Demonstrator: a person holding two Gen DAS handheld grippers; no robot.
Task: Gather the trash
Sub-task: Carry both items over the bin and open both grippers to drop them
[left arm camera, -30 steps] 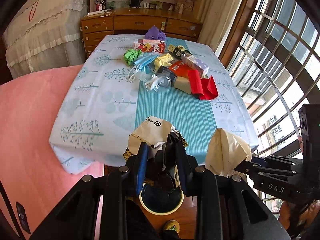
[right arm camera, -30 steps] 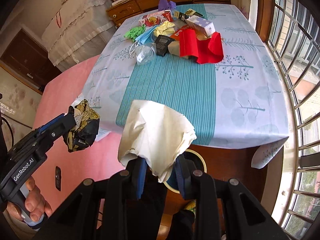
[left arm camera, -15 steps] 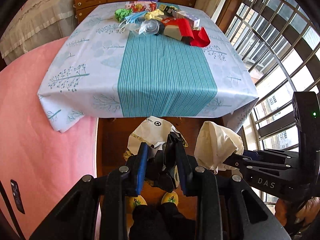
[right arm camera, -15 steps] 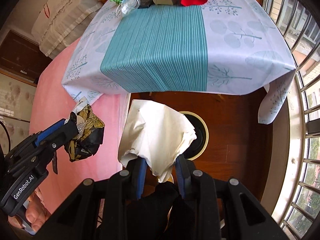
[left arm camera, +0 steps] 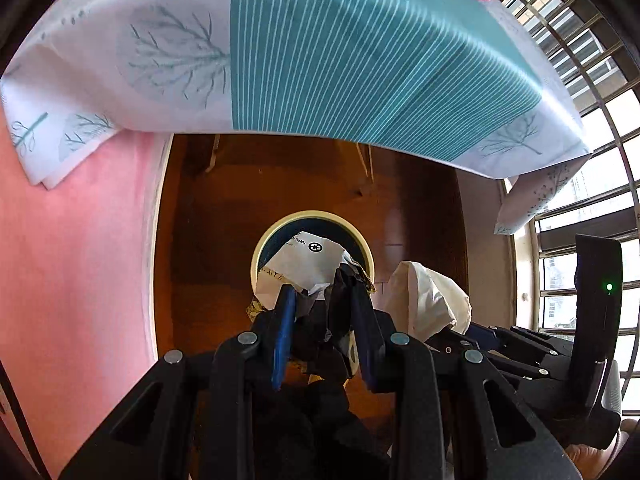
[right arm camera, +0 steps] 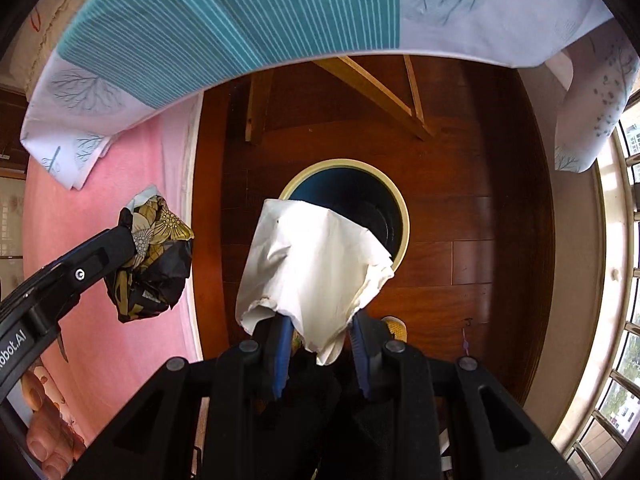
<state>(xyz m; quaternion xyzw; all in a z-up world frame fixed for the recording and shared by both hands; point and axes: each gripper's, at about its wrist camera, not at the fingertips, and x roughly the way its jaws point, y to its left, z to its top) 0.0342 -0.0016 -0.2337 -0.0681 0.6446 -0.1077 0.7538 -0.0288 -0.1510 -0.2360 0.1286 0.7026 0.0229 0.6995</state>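
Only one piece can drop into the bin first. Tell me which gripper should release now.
Probably right. The right gripper holds the cream paper overlapping the bin opening in its own view, whereas that view shows the left gripper's black floral wrapper off to the side over pink fabric.

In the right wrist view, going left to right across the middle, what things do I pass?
Left gripper → black-and-gold floral wrapper → crumpled white paper in the right gripper → round bin → barred window.
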